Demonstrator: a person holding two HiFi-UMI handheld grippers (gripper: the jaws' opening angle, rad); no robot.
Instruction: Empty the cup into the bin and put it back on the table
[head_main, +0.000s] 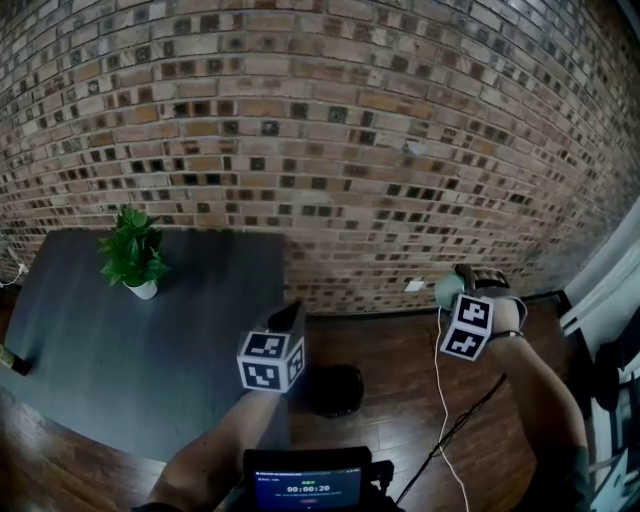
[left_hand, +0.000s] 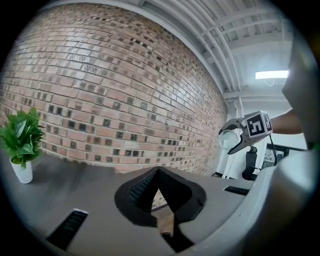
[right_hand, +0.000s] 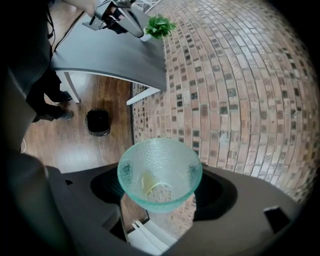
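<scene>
While the left claw (left_hand: 159, 174) was pressed together and empty at the edge of the dark surface (head_main: 120, 340), the right claw (right_hand: 160, 189) pinched a pale green glass cup (right_hand: 159, 165), tilted in mid-air near the brick wall, well apart from the black bin (right_hand: 98, 121) on the wooden floor. A potted plant (head_main: 133, 255) stood on the surface.

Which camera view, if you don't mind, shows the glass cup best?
The right gripper view: the cup fills its middle, inside visible. The head view shows only a sliver of the cup; in the left gripper view it is small and distant.
</scene>
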